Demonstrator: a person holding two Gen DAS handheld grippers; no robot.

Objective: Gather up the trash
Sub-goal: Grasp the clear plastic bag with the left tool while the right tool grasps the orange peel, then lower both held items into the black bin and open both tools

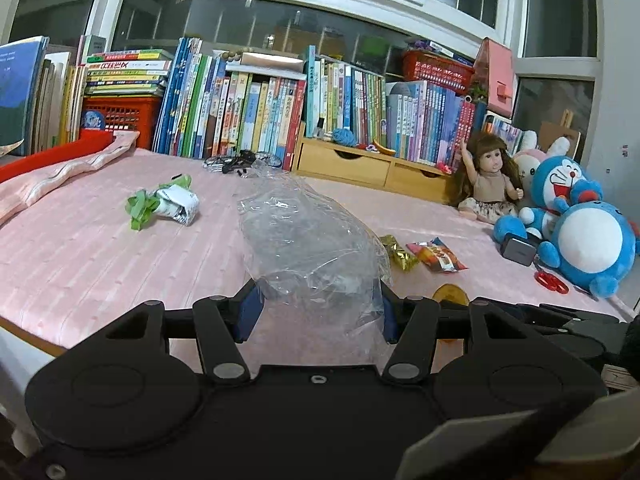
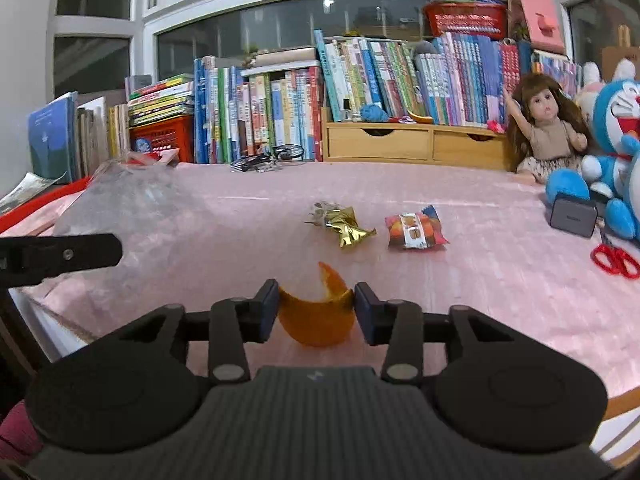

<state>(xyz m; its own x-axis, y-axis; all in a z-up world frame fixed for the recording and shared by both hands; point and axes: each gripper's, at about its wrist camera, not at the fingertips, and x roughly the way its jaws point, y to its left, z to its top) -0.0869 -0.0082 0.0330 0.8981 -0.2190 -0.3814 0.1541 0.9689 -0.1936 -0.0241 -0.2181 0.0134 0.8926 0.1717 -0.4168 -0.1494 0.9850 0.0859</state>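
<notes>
Left gripper (image 1: 318, 306) holds plastic bag (image 1: 308, 236)

You've got a pink bedspread (image 2: 480, 320) with faint stripes. Orange peel (image 2: 318, 322) at lower centre of the right wrist view, gold foil wrapper (image 2: 344, 226) mid-frame, red-orange printed snack packet (image 2: 414, 232) right of it. Red scissors (image 2: 616, 260) at right edge, dark grey box (image 2: 573, 216) above them. Left wrist view: clear plastic bag (image 1: 308, 240) at centre, green-and-white crumpled paper (image 1: 164, 204) centre left, blue-and-white plush toys (image 1: 580, 236) at right. Gripper pads (image 2: 266, 312) blue, bodies black.
</notes>
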